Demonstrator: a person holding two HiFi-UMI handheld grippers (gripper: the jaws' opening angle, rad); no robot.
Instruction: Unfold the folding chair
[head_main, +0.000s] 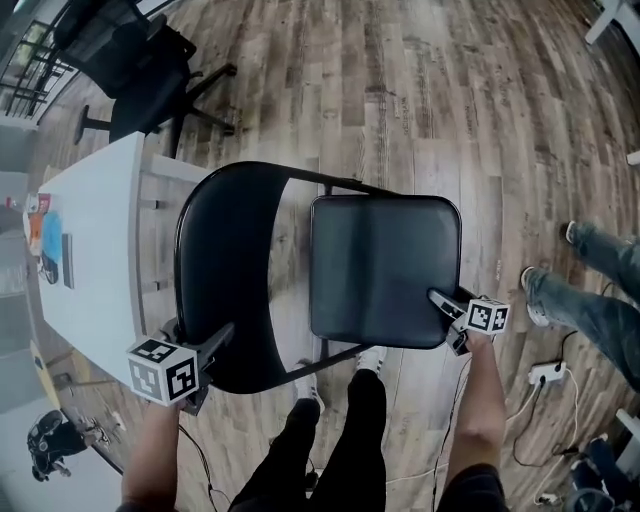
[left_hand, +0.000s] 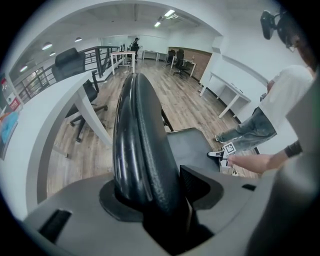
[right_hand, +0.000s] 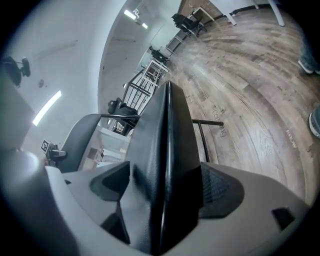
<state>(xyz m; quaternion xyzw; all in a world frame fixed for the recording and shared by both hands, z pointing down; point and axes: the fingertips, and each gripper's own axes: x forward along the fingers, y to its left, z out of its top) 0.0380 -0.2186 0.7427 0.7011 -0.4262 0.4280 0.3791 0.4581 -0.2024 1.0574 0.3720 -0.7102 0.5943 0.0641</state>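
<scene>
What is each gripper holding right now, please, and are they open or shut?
The left gripper is shut on the backrest.
The right gripper is shut on the seat.

The left gripper (head_main: 213, 342) sits at seven o'clock in the head view. Its jaws point toward one o'clock and are clamped on the backrest (head_main: 225, 260) rim. The right gripper (head_main: 446, 306), at four o'clock, points toward ten o'clock and pinches the seat (head_main: 385, 265) corner. The left forearm (head_main: 152, 455) and right forearm (head_main: 482, 410) rise from six o'clock, with the legs (head_main: 345, 440) between them.
</scene>
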